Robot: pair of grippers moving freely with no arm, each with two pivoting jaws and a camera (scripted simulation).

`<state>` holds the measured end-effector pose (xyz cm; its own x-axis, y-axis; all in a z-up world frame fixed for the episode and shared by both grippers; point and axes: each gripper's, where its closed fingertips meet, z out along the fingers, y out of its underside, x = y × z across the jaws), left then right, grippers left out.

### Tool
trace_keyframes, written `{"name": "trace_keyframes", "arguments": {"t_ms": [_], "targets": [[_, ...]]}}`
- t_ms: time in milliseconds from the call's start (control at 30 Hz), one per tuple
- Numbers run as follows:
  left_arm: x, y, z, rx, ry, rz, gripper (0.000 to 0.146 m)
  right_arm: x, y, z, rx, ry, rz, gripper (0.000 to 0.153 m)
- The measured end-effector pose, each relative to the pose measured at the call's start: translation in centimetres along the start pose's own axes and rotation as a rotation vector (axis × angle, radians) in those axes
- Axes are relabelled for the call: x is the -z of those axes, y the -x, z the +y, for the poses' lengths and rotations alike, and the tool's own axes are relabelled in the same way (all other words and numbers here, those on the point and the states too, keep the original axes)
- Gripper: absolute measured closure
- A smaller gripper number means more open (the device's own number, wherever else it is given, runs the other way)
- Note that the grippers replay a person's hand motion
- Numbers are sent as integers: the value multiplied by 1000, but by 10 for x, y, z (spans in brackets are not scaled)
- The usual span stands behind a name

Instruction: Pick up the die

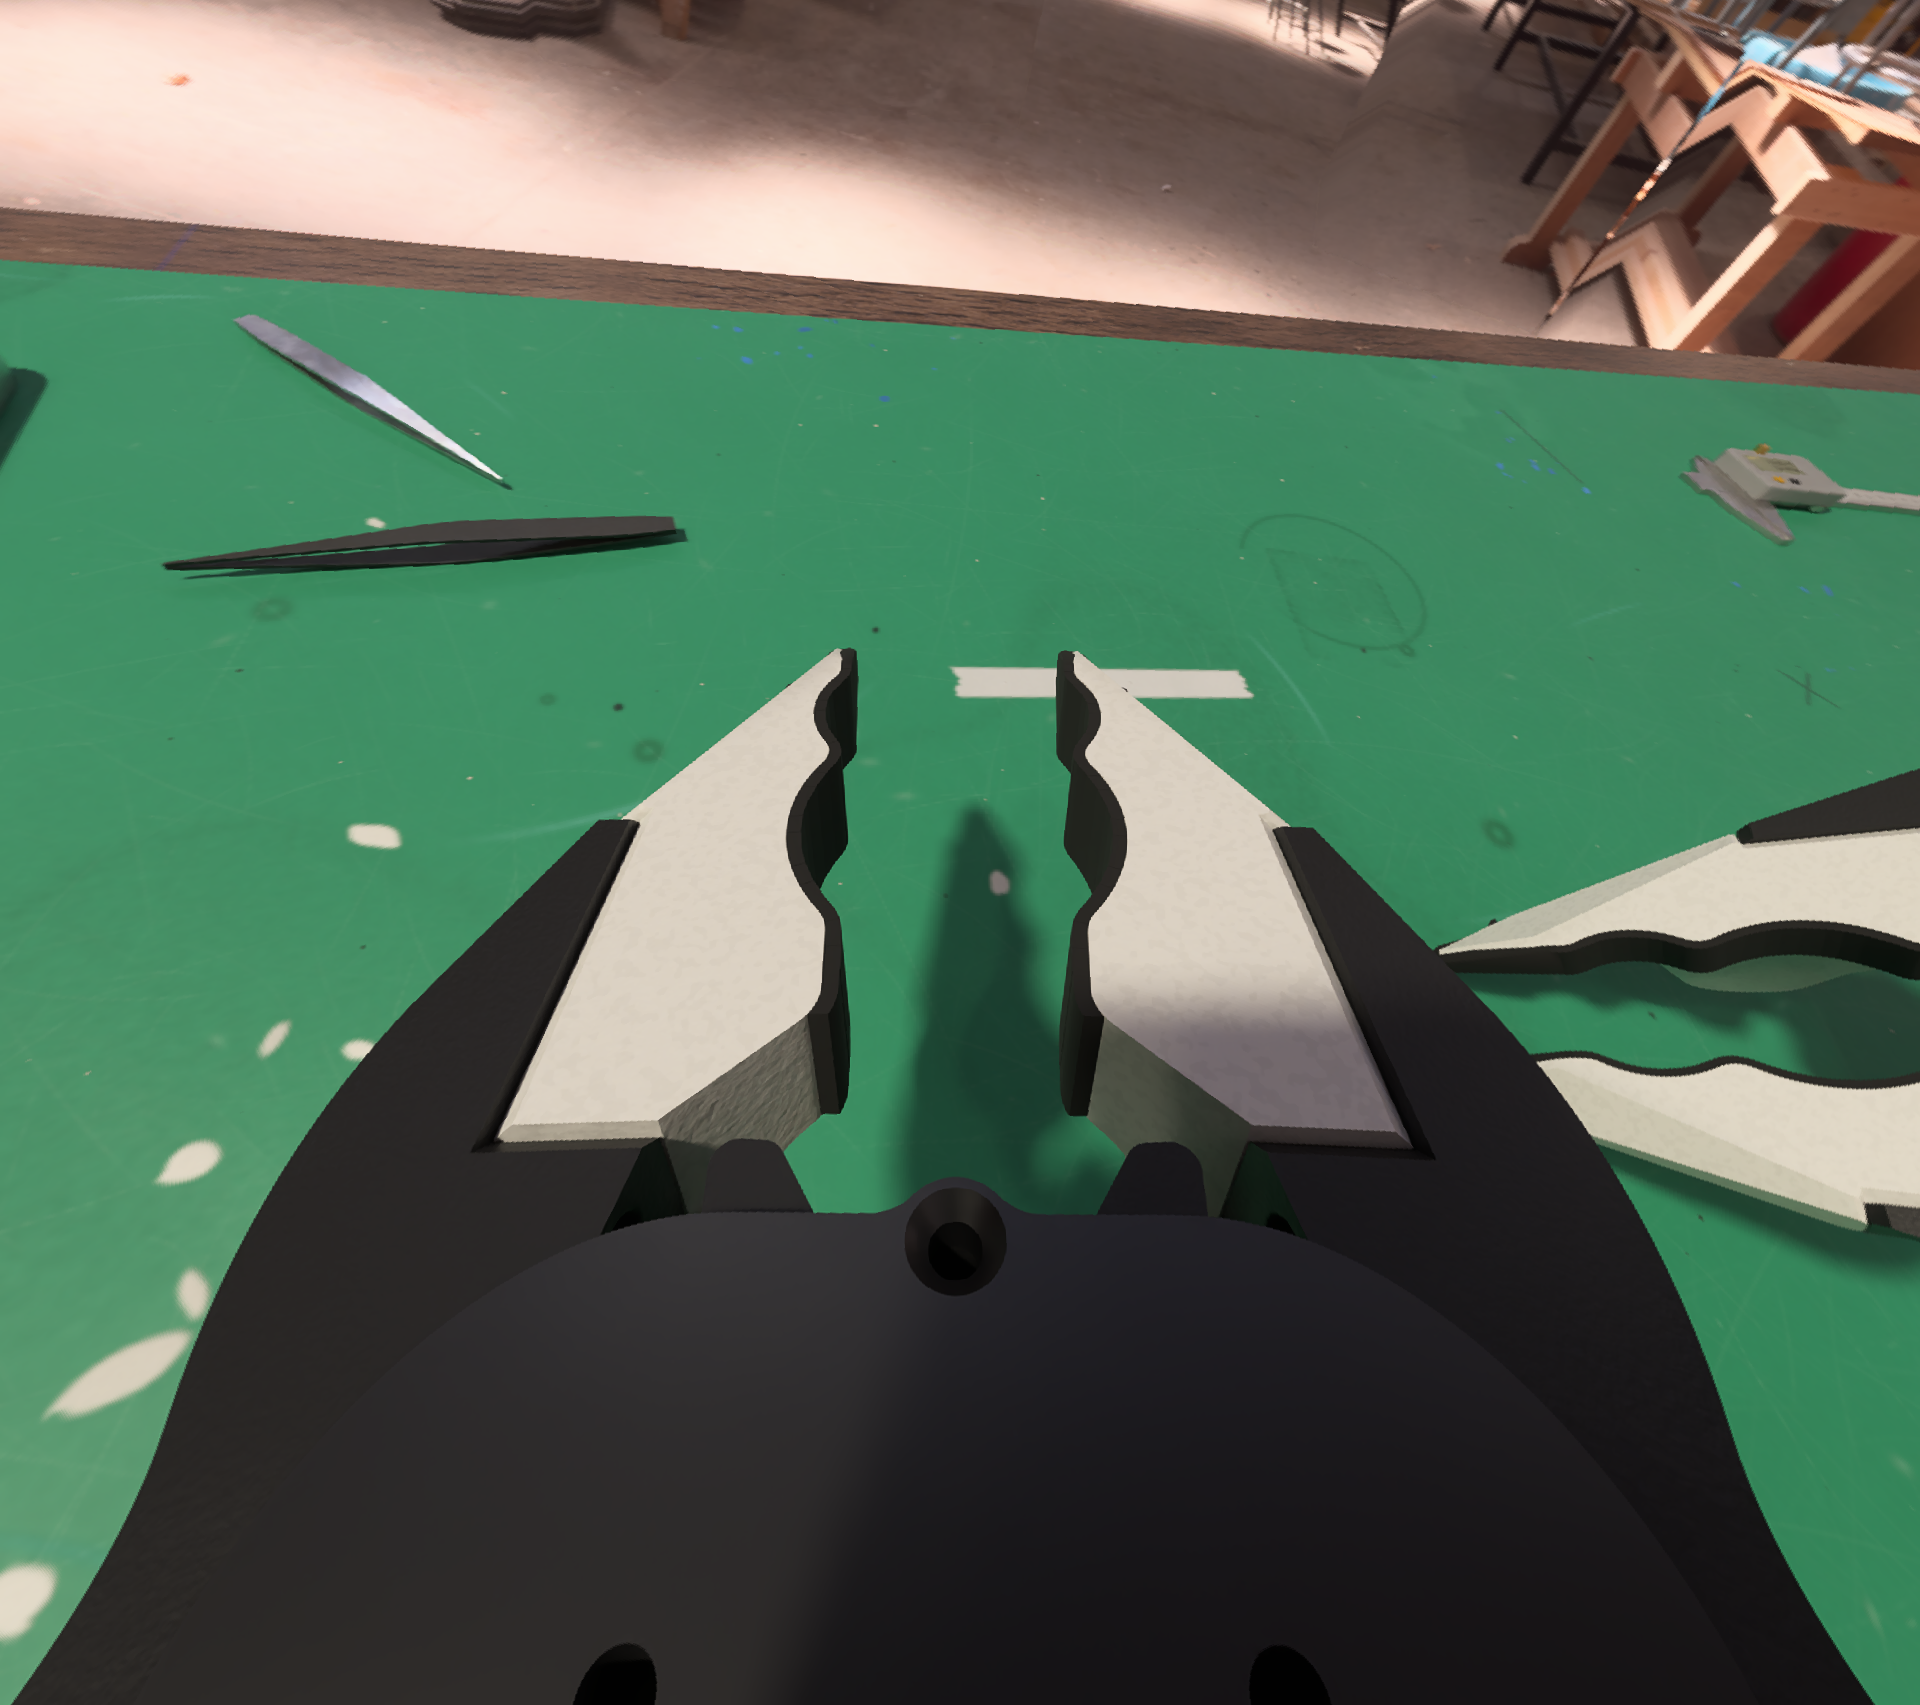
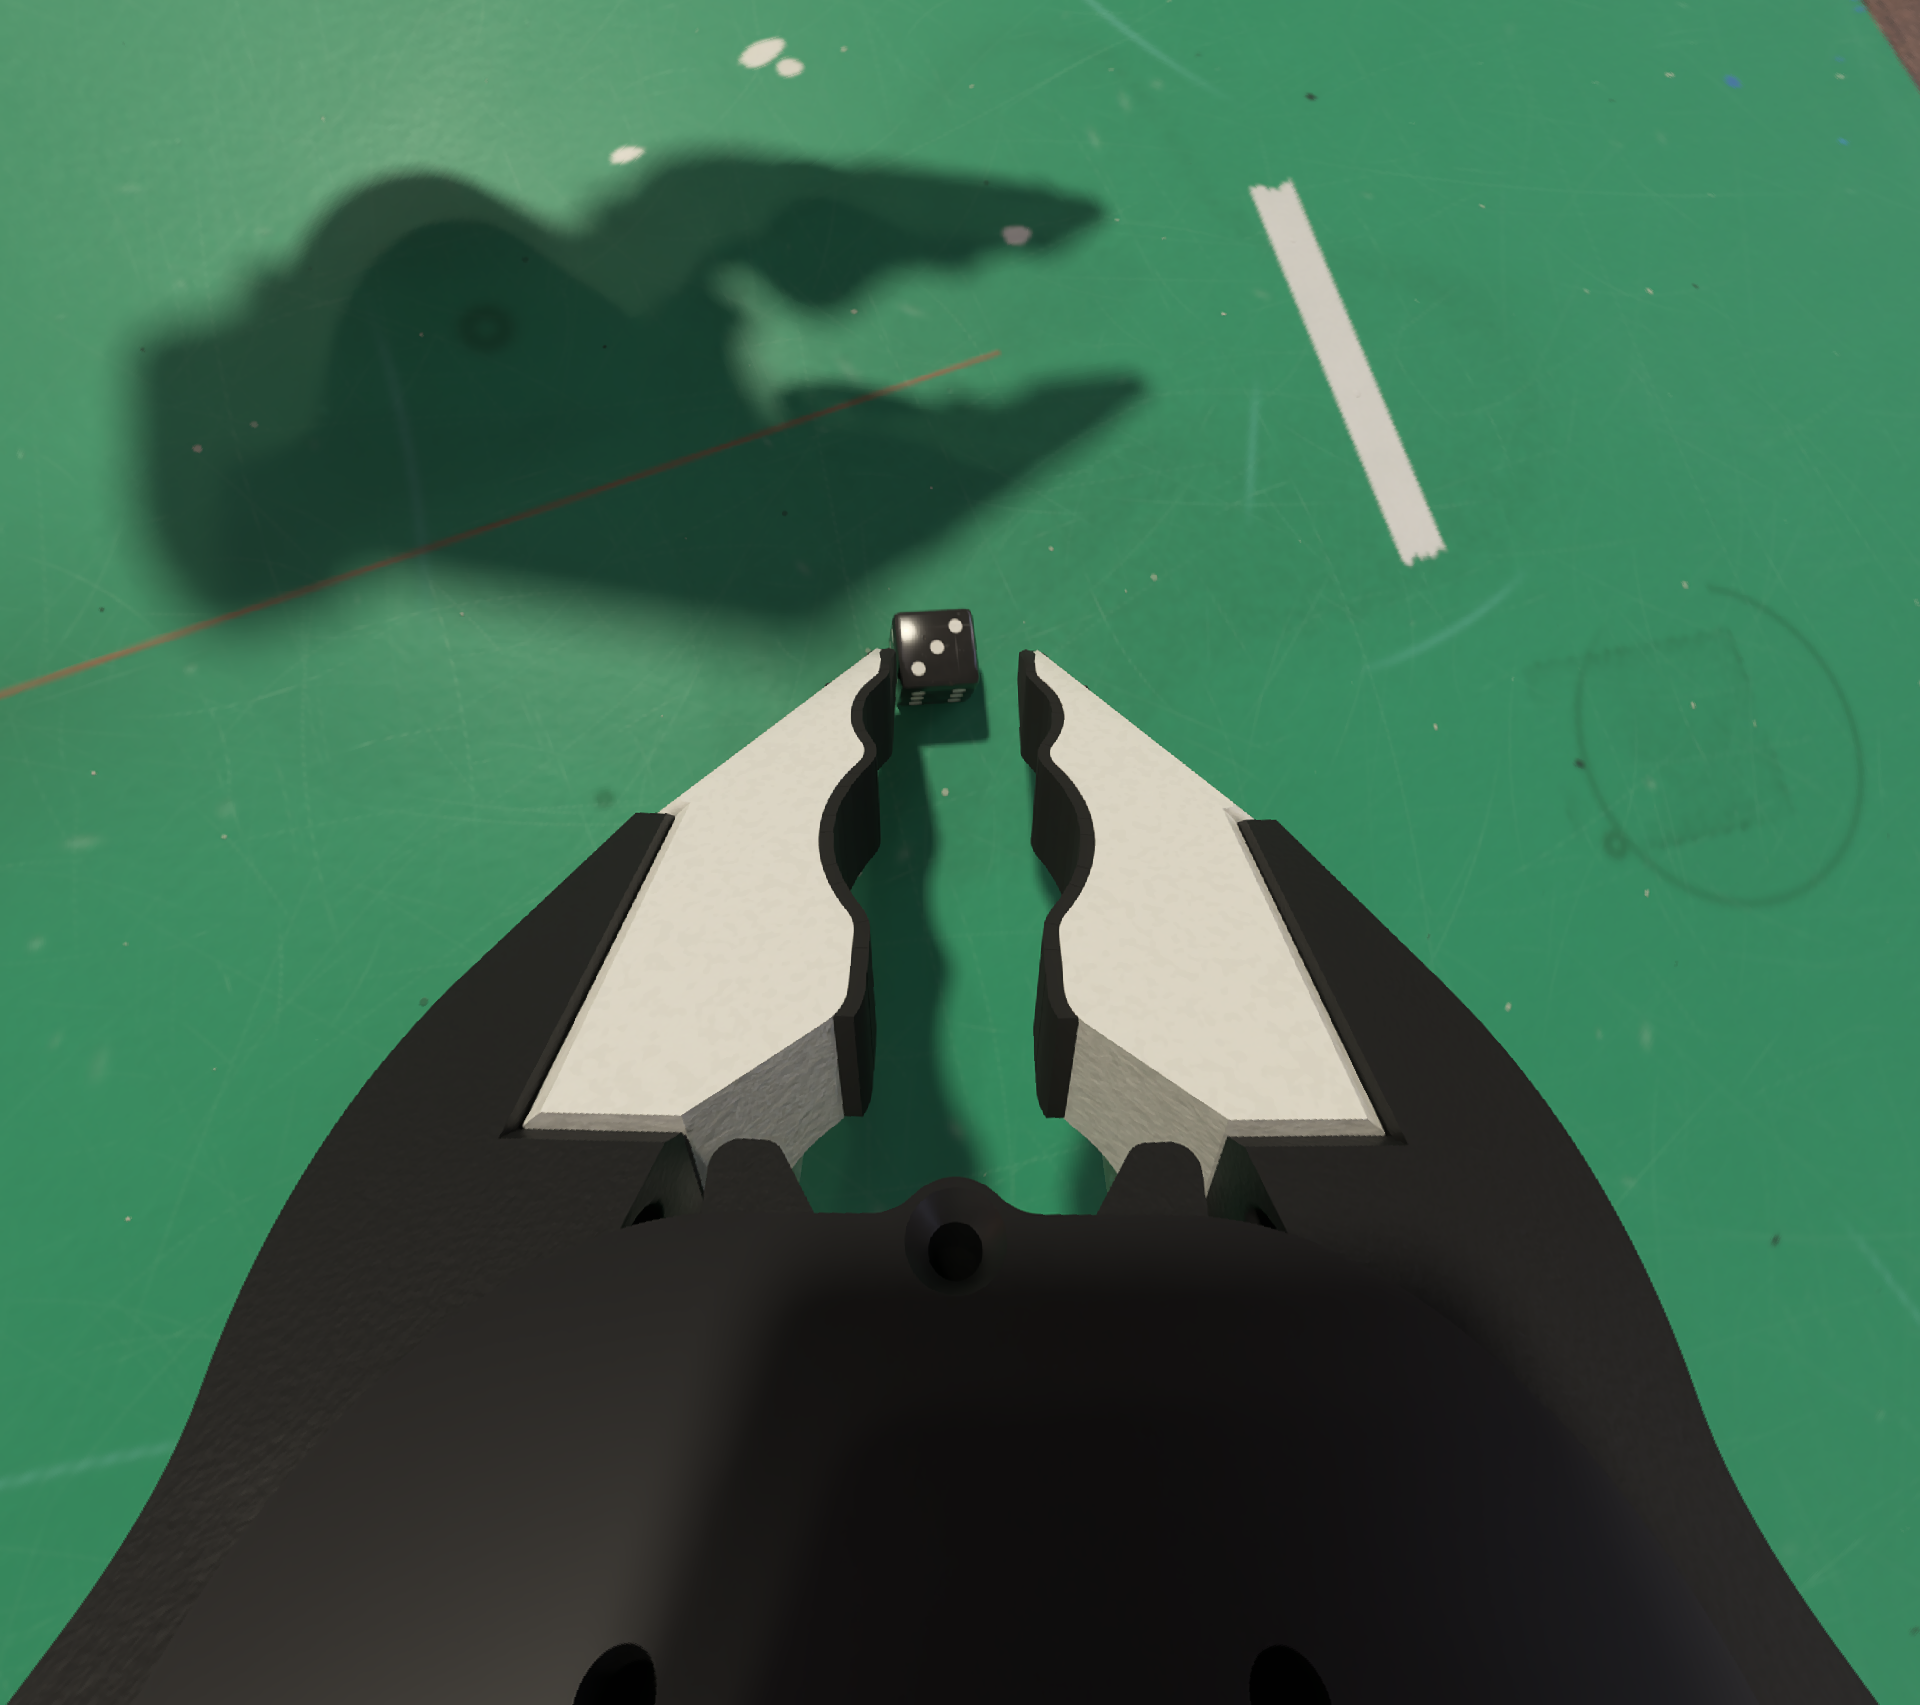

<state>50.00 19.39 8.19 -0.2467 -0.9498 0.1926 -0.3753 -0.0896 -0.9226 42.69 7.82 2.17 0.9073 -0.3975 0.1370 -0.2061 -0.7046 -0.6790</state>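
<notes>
A small black die (image 2: 935, 656) with white pips sits on the green mat (image 2: 1143, 45). In the right wrist view my right gripper (image 2: 954, 668) is open, its fingertips on either side of the die. The left fingertip (image 2: 878, 679) is right beside the die; a gap remains at the right fingertip (image 2: 1029, 679). My left gripper (image 1: 956, 668) is open and empty above the mat. The right gripper also shows in the left wrist view (image 1: 1475, 1016) at the right edge, low over the mat. The die is hidden in the left wrist view.
Black tweezers (image 1: 426, 543) and silver tweezers (image 1: 364, 393) lie at the mat's far left. A digital caliper (image 1: 1777, 486) lies far right. A white tape strip (image 1: 1101, 682) is on the mat; it also shows in the right wrist view (image 2: 1345, 372). The table's wooden edge (image 1: 935, 294) runs behind.
</notes>
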Motion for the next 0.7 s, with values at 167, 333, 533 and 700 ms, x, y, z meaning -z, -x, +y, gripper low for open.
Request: {"name": "trace_keyframes", "arguments": {"t_ms": [167,333,533,700], "targets": [[1,2,-3,17,-7,-7,107,-10,1,2,67,107,-54,130],[1,3,-2,30,4,5,107,-9,5,5,59,140,-127,136],[2,2,-4,45,11,30,107,13,2,6,35,128,-92,136],[11,-13,-9,7,44,137,111,50,-26,25,-63,129,67,136]]}}
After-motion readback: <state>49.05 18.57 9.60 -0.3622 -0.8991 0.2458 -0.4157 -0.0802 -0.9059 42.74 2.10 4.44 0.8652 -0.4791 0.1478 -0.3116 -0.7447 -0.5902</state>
